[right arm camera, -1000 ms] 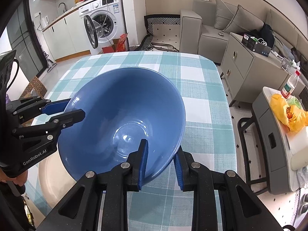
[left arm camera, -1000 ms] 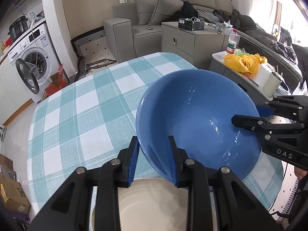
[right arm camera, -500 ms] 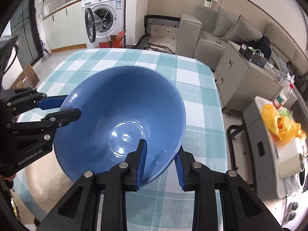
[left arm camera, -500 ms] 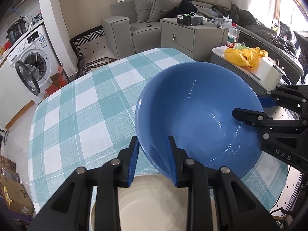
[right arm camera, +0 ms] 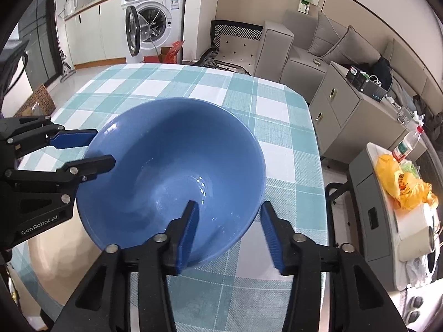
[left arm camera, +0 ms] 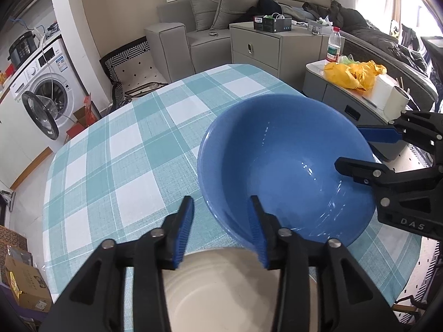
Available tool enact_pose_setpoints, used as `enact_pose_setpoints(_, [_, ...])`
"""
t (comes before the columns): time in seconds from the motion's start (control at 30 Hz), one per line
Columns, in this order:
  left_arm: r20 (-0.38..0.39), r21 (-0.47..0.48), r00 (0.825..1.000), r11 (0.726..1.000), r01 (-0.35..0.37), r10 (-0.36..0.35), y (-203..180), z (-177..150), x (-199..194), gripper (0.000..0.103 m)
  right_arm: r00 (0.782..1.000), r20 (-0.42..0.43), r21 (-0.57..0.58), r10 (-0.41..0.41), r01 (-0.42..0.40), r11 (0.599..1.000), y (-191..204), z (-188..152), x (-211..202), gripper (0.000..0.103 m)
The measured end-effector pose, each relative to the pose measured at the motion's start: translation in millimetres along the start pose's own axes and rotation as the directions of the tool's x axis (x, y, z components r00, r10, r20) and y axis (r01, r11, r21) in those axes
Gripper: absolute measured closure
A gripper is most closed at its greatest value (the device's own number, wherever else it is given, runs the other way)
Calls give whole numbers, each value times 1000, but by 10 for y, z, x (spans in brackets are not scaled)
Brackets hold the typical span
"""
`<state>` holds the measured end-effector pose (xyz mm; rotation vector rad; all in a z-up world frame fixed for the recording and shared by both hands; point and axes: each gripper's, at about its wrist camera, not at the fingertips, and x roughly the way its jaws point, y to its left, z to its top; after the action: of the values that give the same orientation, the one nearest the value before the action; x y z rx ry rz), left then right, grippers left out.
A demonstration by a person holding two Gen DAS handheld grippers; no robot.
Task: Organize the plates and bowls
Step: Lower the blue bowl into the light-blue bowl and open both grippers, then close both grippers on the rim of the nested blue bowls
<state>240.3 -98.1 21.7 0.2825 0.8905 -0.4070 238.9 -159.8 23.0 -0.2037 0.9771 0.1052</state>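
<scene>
Nearest me, my left tool and right tool each straddle the rim of the blue bowl from opposite sides. Both have just been opening: on each, one blue pad sits inside the bowl and the other outside, and I see gaps to the wall, so neither is gripping it. Under my left tool lies a cream plate at the near edge of the bench; the bowl's near side overlaps that plate, though I cannot tell whether it rests on it. The bowl sits toward the bench's near right part. Beyond it the checked cloth runs bare to the far edge.
</scene>
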Motion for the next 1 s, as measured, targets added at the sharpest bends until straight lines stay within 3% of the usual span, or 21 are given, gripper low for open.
enact_pose_setpoints(0.07, [6, -5, 1000, 1000, 4, -4, 16, -5, -12, 52, 1000, 5, 13, 13, -13, 1000, -30, -8, -7, 50])
enact_pose_setpoints(0.13, [10, -12, 1000, 1000, 7, -7, 32, -10, -27, 48, 1000, 12, 21, 17, -17, 1000, -53, -9, -25, 33])
enact_pose_setpoints(0.2, [10, -20, 1000, 1000, 19, -19, 54, -13, -39, 47, 999, 32, 39, 33, -34, 999, -81, -6, -60, 27])
enact_pose_setpoints(0.5, [15, -86, 998, 995, 56, -55, 168, -42, -74, 40, 996, 61, 91, 58, -64, 994, -178, -17, -112, 19])
enact_pose_setpoints(0.57, [13, -96, 998, 993, 66, -65, 182, -51, -66, 33, 996, 66, 102, 66, -73, 992, -199, -26, -105, 18])
enact_pose_setpoints(0.6, [14, -103, 998, 993, 64, -63, 186, -56, -66, 21, 995, 68, 111, 70, -78, 991, -215, -34, -101, 17])
enact_pose_setpoints(0.63, [22, -110, 998, 992, 62, -59, 189, -61, -74, 16, 995, 69, 119, 76, -84, 989, -231, -39, -92, 14])
enact_pose_setpoints(0.8, [32, -152, 995, 984, 96, -93, 243, -68, -42, 12, 992, 73, 162, 102, -113, 980, -302, -80, -43, 5])
enact_pose_setpoints(0.83, [28, -163, 995, 981, 103, -99, 256, -72, -23, 0, 990, 75, 175, 117, -128, 976, -322, -88, -27, 3])
enact_pose_setpoints(1.0, [28, -202, 992, 971, 125, -122, 294, -107, 52, 0, 982, 75, 226, 171, -184, 957, -384, -139, 54, 1])
